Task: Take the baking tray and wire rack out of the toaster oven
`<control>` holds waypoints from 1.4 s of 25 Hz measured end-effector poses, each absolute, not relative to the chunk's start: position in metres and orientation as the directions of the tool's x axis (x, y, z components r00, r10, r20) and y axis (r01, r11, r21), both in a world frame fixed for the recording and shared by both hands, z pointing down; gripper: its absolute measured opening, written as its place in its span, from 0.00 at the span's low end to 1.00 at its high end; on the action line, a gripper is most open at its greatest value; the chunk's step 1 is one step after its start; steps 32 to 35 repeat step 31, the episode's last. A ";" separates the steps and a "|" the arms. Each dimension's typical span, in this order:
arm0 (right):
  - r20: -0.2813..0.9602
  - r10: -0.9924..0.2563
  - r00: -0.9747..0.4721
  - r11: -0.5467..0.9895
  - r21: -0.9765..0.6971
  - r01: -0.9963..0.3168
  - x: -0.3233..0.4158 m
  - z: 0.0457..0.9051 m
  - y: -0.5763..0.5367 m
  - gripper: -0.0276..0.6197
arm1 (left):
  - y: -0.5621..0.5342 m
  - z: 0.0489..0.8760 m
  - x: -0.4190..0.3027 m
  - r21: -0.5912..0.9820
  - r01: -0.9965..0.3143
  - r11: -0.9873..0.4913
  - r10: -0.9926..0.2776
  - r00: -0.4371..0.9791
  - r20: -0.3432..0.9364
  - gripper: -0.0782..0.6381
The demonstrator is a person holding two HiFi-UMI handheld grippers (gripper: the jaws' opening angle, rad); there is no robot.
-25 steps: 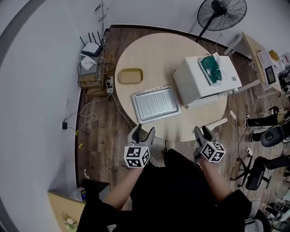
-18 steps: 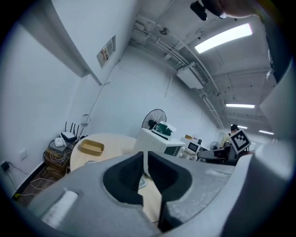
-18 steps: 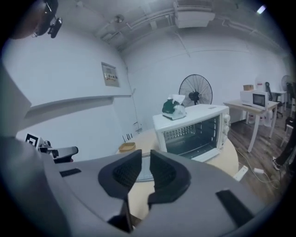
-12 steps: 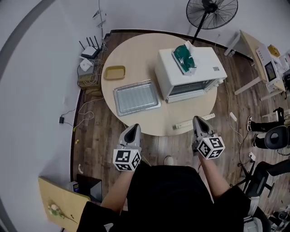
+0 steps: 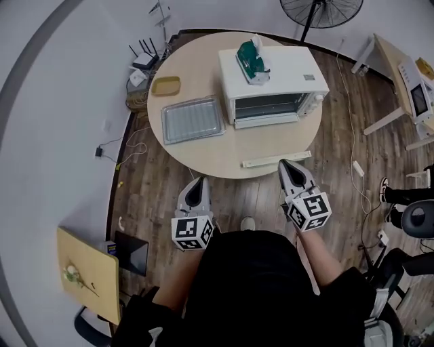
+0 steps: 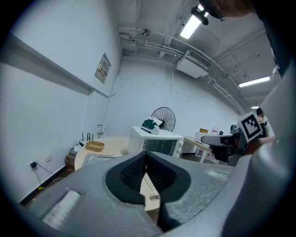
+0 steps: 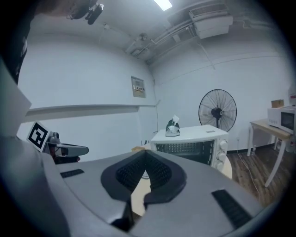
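The metal baking tray [image 5: 193, 119] lies on the round table [image 5: 203, 159], left of the white toaster oven [image 5: 271, 78]. Fine ribs across the tray look like the wire rack lying in it. The oven's front faces me. Both grippers hang over the floor, short of the table's near edge, and touch nothing. My left gripper [image 5: 197, 183] is shut and empty, and so is my right gripper [image 5: 289, 165]. The left gripper view shows the shut left gripper [image 6: 146, 156] with the tray [image 6: 101, 157] and oven [image 6: 159, 141] beyond. In the right gripper view, the right gripper [image 7: 145, 156] points toward the oven [image 7: 189, 143].
A yellow dish [image 5: 167, 85] sits at the table's far left. A green and white item [image 5: 252, 59] rests on the oven. A long white strip [image 5: 277, 159] lies near the table's front edge. Routers and cables [image 5: 142, 64] are on the floor at left, a fan [image 5: 325, 10] behind.
Both grippers' jaws were open a second ago and are now shut. The person has stepped back from the table, and both grippers have drawn away from its edge.
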State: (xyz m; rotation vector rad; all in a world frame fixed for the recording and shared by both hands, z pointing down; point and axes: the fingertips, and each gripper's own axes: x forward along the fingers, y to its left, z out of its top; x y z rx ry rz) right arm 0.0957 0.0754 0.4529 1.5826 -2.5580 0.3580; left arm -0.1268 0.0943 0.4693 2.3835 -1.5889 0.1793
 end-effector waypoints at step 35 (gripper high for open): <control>0.134 -0.902 -0.411 0.389 -0.165 -0.906 0.146 0.434 0.084 0.04 | 0.116 0.460 -0.107 0.076 -0.961 -0.265 -0.933 0.276 0.230 0.14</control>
